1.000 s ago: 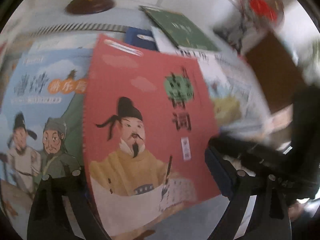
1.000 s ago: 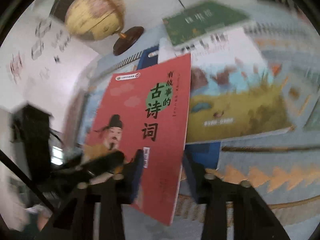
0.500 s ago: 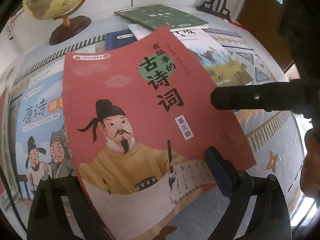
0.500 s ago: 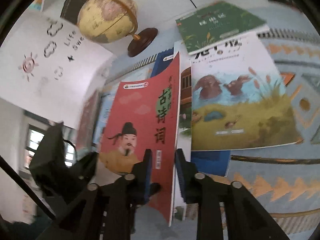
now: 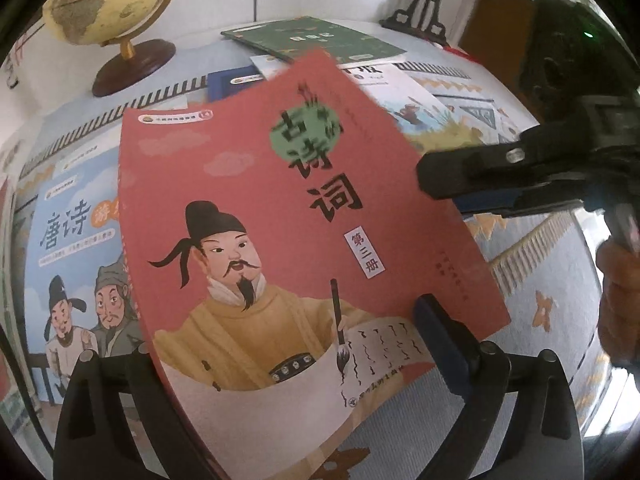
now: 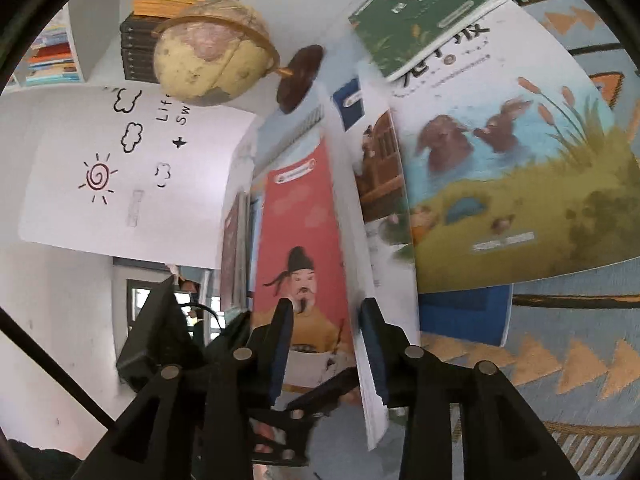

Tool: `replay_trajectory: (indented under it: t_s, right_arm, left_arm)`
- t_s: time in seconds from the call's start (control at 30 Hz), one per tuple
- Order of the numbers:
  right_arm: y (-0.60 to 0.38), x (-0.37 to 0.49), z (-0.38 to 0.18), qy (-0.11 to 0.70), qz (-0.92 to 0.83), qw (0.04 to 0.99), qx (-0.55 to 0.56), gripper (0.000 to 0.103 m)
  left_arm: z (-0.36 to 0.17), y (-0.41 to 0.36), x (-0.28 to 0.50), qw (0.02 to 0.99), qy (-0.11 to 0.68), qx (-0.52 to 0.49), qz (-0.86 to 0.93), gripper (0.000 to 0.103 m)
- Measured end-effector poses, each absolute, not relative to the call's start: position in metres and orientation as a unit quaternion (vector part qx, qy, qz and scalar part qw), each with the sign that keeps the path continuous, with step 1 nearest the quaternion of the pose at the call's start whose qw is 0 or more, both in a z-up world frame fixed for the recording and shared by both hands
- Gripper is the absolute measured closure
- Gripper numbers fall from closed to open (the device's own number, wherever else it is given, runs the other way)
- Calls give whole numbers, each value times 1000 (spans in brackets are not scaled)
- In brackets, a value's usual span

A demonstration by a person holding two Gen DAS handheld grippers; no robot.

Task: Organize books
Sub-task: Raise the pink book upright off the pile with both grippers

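Observation:
A red book with a poet on its cover stands tilted above the table. Its lower part lies between the wide, still opening fingers of my left gripper, in front of the left finger and behind the right pad; no pad presses it. My right gripper straddles the red book's page edge. Its jaws are opening, with a gap between the left pad and the cover. In the left wrist view the right gripper sits at the book's right edge.
Books lie flat on the patterned cloth: a light blue one at left, a green one at the back, a pond picture book, a dark blue one. A globe stands back left. A hand is at right.
The red book has turned edge-on to the right wrist view and come closer in the left one. The right jaws have widened since half a second ago. The right gripper entered the left view.

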State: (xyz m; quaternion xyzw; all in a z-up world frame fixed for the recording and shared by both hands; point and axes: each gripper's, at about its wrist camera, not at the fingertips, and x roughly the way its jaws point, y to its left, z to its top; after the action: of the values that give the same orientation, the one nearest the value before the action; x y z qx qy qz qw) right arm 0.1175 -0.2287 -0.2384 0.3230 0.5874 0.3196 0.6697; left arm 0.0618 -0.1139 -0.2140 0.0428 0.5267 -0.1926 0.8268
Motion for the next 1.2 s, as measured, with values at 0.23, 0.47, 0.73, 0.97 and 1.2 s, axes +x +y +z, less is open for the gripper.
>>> replay_trajectory:
  t_s: [0.23,0.47,0.73,0.97,1.2]
  right_arm:
    - [-194,119,-231,574,308,731,204,67]
    - [-171,108,-209,553,290,771,124,75]
    - [-134,76,-175,502,310,807,-34,78]
    - [-112,58,-145,467,328,818,-72,78]
    - [-64,53,-104,425,349,832,-78,77]
  left_arm:
    - [-214,-109,63,827,521,18,-212,1]
    - [-211,-107,64,828,519,-1,-212,1]
    - [-187,-97,46,849,486,2,-207,2]
    - [-146,-71,36,875,443,3,-193,2]
    - [-110,-17,32,898,410,-4,-162,2]
